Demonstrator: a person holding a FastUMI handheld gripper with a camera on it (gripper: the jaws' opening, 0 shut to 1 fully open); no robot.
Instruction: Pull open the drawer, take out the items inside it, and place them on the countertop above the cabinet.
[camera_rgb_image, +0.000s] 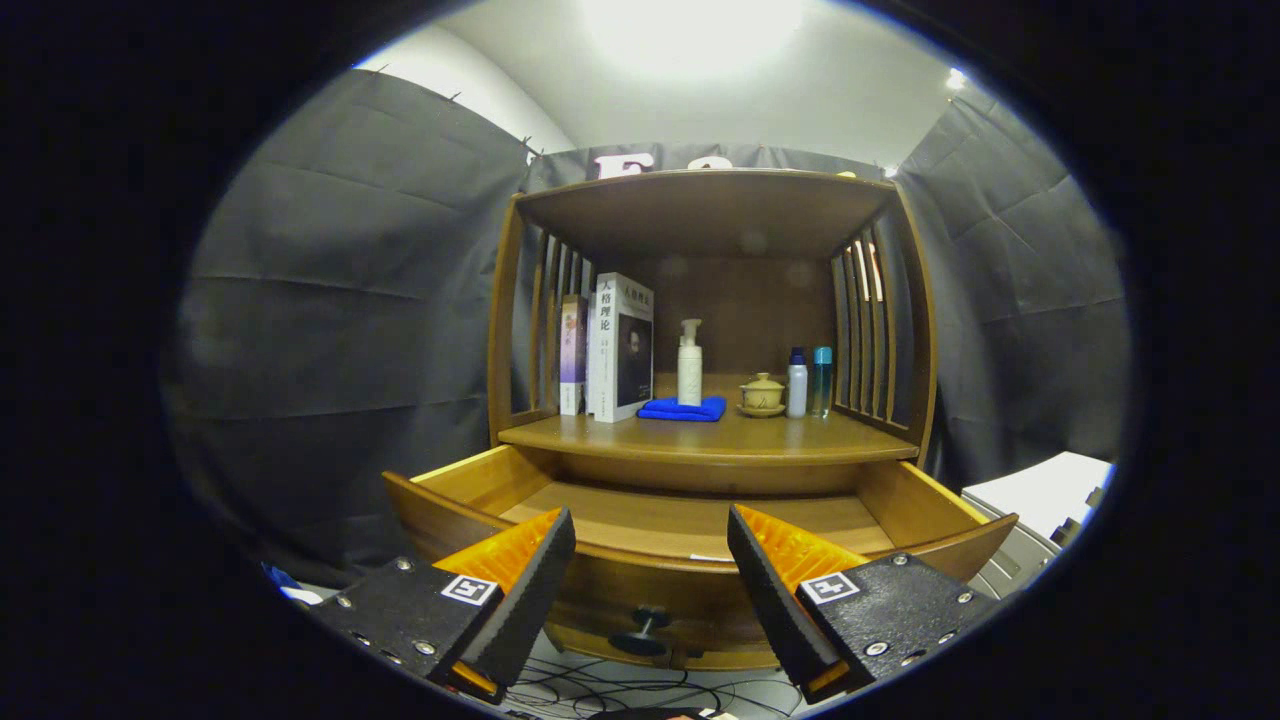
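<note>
The gripper (650, 560) hangs in front of the wooden cabinet (905, 300) with its fingers (530, 590) spread wide and nothing between them. Just beyond the fingertips the drawer (450, 505) stands pulled out, its front panel curving between the two fingers and its dark knob (640, 635) low in the gap. The drawer's floor looks bare apart from a thin pale sliver at the front edge (too small to tell what it is). Above the drawer, on the countertop (800, 435), stand two books (610, 345) at the left, then a white pump bottle (689, 365) behind a folded blue cloth (682, 408), a small lidded cup (762, 395) on its saucer, and two slim bottles (808, 382) side by side at the right.
</note>
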